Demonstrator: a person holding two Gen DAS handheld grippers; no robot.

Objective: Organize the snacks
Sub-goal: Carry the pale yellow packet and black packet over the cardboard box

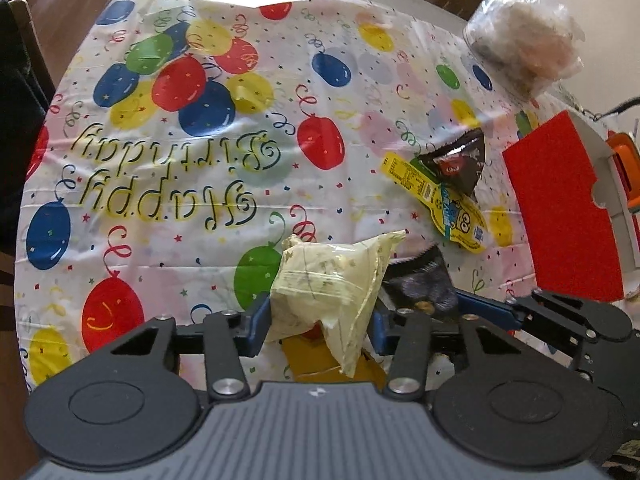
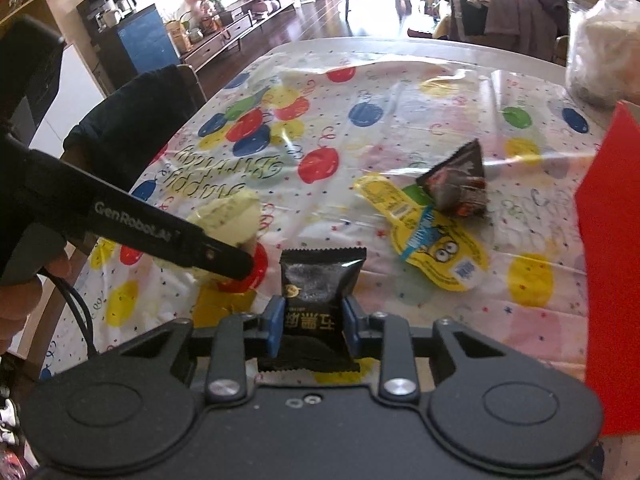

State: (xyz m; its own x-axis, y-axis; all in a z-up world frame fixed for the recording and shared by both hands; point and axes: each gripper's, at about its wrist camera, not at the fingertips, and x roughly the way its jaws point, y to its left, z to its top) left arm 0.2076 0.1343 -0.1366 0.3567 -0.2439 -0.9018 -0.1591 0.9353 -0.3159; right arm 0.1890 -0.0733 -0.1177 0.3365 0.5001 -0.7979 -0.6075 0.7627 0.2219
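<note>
The left gripper (image 1: 318, 322) has its blue fingers (image 1: 258, 326) pressed in on one pale yellow snack packet (image 1: 328, 292), which sticks up between them. The right gripper (image 2: 313, 326) pinches one black snack packet (image 2: 318, 292) the same way, jaws narrowed onto its sides. Beyond the right fingers, on the birthday tablecloth (image 1: 200, 160), lie one yellow minion pouch (image 2: 432, 240) and one dark triangular packet (image 2: 460, 184), touching. Right of those stands one red box (image 1: 560, 208).

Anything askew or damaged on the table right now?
Nothing damaged or spilled. The tablecloth is wrinkled. The black triangular packet lies overlapping the yellow Minions pack, loose beside the red box.
</note>
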